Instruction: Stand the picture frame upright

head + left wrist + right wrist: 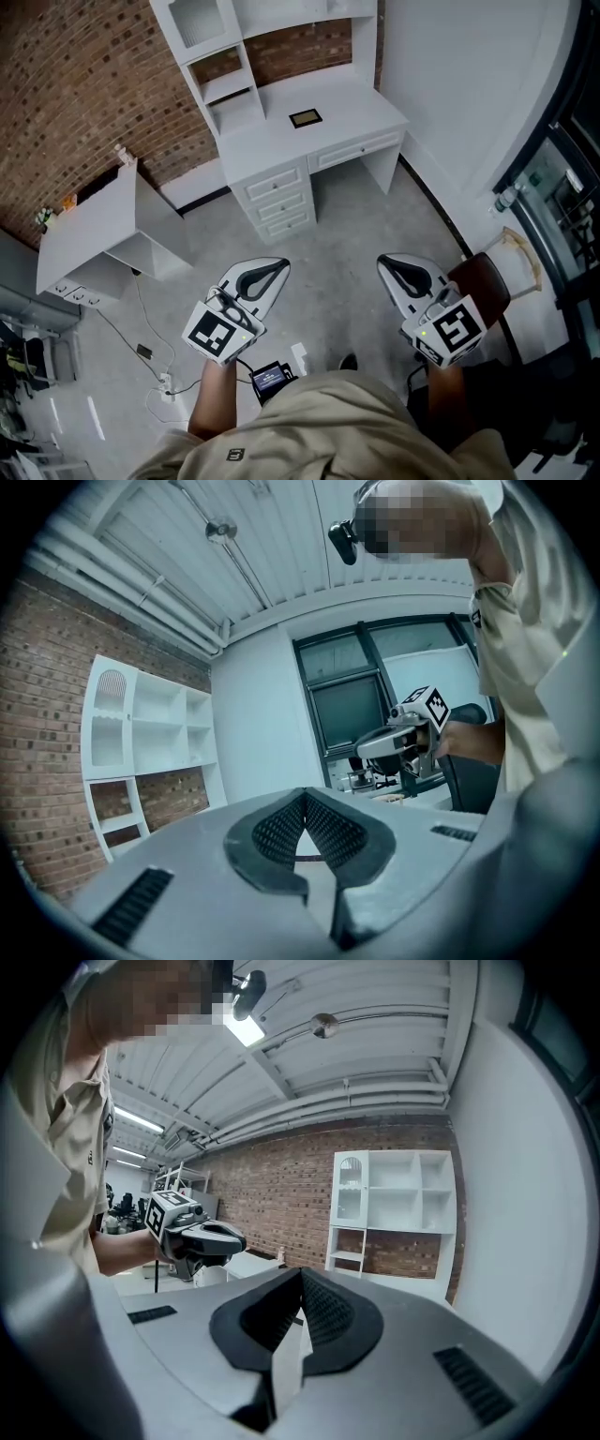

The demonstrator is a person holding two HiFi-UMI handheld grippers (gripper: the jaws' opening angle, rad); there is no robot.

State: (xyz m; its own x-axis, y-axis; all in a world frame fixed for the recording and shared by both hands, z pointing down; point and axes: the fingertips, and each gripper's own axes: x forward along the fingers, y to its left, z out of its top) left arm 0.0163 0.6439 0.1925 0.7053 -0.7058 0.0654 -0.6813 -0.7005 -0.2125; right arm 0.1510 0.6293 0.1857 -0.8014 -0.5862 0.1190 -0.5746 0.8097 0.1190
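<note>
In the head view a small dark picture frame (306, 118) lies flat on the top of the white desk (352, 103), far ahead of both grippers. My left gripper (281, 264) and right gripper (382, 262) hang over the grey floor, well short of the desk. Both are shut with nothing between the jaws. The left gripper's own tips (305, 794) meet in the left gripper view, which also shows the right gripper (375, 745) held by a hand. The right gripper's tips (300, 1272) meet too, with the left gripper (230, 1238) off to its left. Neither gripper view shows the frame.
The desk has drawers (281, 197) and a shelf hutch (220, 56) against a brick wall (75, 103). A low white table (103, 234) stands at the left. Cables and a power strip (164, 380) lie on the floor. A brown chair (483, 281) sits at the right.
</note>
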